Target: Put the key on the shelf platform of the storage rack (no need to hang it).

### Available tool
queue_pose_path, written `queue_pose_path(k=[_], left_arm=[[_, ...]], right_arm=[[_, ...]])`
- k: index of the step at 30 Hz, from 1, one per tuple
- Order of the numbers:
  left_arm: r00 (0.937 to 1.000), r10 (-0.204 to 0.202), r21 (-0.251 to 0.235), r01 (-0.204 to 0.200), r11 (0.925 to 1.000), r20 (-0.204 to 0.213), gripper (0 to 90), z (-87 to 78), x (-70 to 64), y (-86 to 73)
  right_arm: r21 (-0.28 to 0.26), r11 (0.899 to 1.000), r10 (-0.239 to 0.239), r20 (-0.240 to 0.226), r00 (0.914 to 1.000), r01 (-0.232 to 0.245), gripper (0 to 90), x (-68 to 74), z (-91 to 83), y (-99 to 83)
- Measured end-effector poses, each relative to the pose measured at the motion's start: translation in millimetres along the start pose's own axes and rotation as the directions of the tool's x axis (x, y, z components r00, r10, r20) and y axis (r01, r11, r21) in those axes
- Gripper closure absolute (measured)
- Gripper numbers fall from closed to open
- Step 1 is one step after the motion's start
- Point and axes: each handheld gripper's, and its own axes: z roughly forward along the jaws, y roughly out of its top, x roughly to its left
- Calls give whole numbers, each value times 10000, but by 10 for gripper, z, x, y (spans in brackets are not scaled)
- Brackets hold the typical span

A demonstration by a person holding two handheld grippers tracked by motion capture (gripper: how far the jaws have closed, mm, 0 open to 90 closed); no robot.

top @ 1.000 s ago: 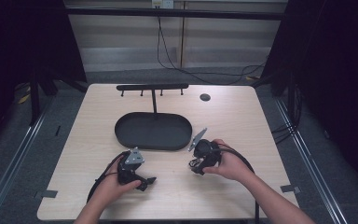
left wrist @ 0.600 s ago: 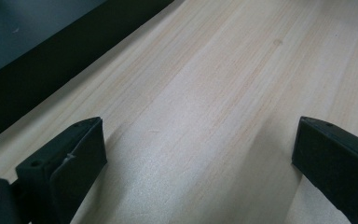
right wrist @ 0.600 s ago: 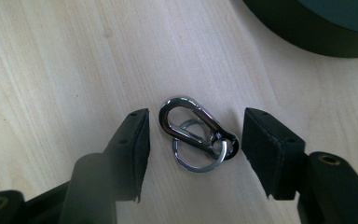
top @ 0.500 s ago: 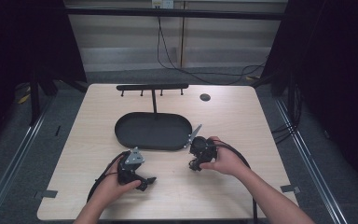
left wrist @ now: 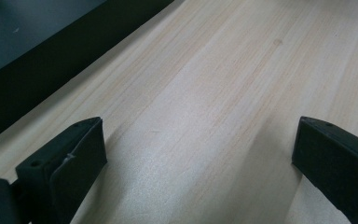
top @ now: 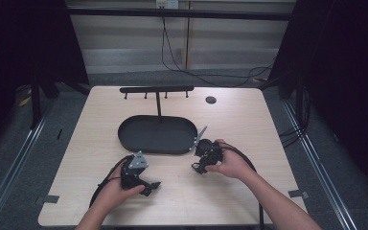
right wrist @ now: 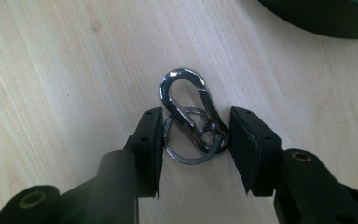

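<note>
A shiny metal carabiner clip (right wrist: 185,95) with a key ring (right wrist: 182,159) hooked to it lies on the wooden table (top: 249,129). My right gripper (right wrist: 196,126) has a jaw on each side of it, and both pads touch the metal. In the high view, the right gripper (top: 197,166) sits just off the near right end of the black oval tray (top: 124,139). My left gripper (top: 152,185) rests low near the front of the table. Its jaws stand wide apart (left wrist: 200,135) over bare wood, with the tray's dark wall (left wrist: 51,60) beside them.
A black bar with several pegs (top: 156,89) stands on a post behind the tray. A small dark round disc (top: 211,99) sits at the back right. Cables trail from both grippers towards the front edge. Dark floor and rails surround the table.
The right gripper moved a little away from the person, closer to the tray's end, then held still. The left gripper has stayed in place.
</note>
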Motion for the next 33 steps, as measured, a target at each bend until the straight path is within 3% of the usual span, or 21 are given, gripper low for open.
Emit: queue_pose_path(k=[15,33], left_arm=[[10000,-1,-13,1,10000,12,24,1,1,-1],[10000,5,-10,-5,10000,30,24,1,1,0]], right_arm=[[316,9992,249,111,9996,-253,577,31,-3,35],[364,9990,242,133,9996,-246,579,-20,-188,62]])
